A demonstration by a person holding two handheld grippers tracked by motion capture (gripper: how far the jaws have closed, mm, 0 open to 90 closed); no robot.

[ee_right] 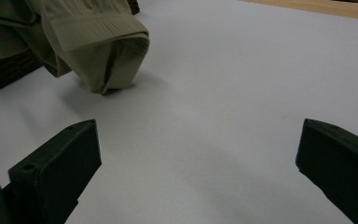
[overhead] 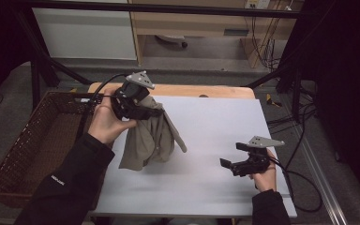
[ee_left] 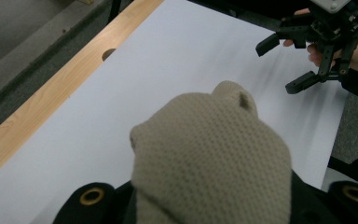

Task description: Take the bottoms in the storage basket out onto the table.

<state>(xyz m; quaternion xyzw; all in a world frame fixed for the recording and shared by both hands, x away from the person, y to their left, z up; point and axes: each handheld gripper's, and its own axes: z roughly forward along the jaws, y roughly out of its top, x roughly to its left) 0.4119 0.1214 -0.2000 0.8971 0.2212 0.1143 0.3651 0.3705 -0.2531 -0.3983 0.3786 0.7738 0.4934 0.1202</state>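
Dim room with dark, murky edges around the pale counter (overhead: 215, 131), which catches soft overhead light. A faint shadow lies beneath the beige garment (ee_right: 93, 51). Close-up knit looks slightly blurred.

Beige knit garment (overhead: 150, 136); white table (overhead: 215, 140)

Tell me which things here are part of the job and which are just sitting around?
Part of the job:
beige garment
left hand-held gripper, shut on it
right hand-held gripper, open, empty
white table sheet

Just sitting around:
wicker basket
cables on the floor
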